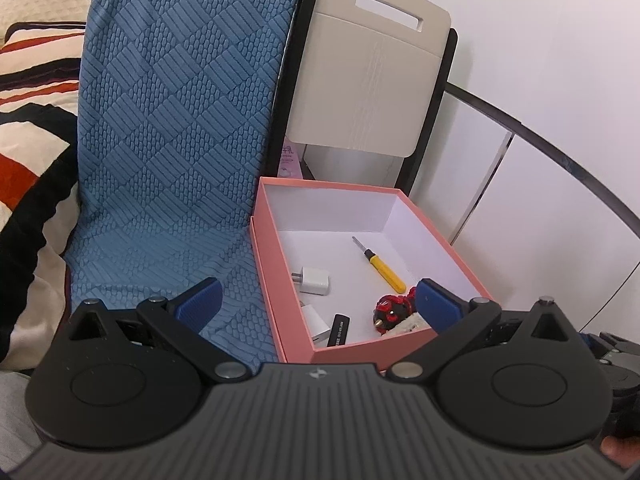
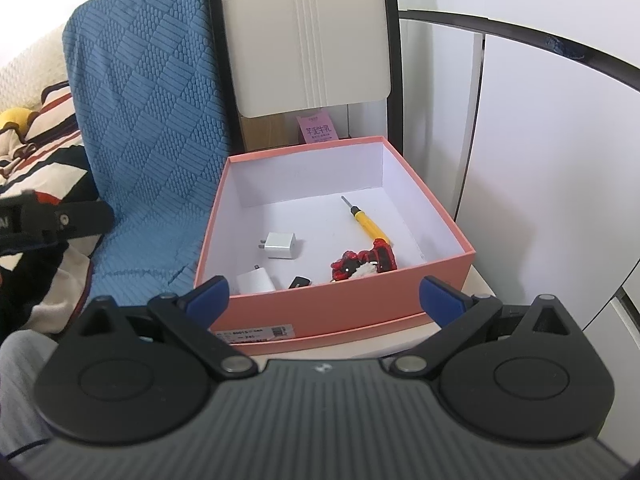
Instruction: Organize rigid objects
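Note:
A pink box with a white inside holds a yellow-handled screwdriver, a white charger plug, a second white charger, a small black stick and a red-and-black toy. My left gripper is open just before the box's near corner, nothing between its blue pads. My right gripper is open in front of the box's near wall, holding nothing.
A blue textured cloth drapes over a seat left of the box. A beige chair back stands behind the box. White cabinet panels are on the right, a striped blanket on the left. The left gripper's body shows in the right wrist view.

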